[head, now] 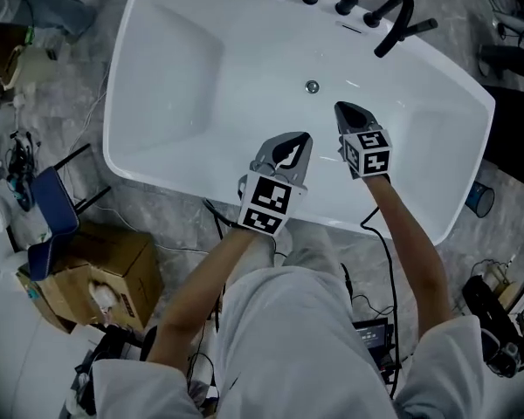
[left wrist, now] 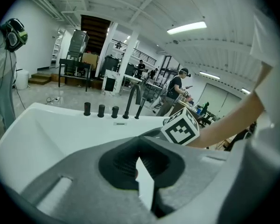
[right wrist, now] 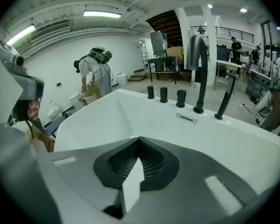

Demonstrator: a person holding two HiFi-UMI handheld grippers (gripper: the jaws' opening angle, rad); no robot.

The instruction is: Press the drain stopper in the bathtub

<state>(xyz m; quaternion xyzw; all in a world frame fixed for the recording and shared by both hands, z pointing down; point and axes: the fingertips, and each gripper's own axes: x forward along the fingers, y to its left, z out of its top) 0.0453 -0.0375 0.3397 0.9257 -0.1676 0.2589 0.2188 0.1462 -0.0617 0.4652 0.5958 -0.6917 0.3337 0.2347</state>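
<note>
The drain stopper [head: 312,86] sits on the floor of the bathtub [head: 183,68], on the person's side of the black faucet [head: 393,20] and off to that faucet's left. It is a small round disc facing straight up, with no long axis. The right gripper [head: 341,107] hangs closer to the faucet and the stopper than the left gripper [head: 306,136], so the stopper lies just ahead, leftward and below its tip. Both grippers' jaws meet at the tips and hold nothing, which looks suited to a downward press.
</note>
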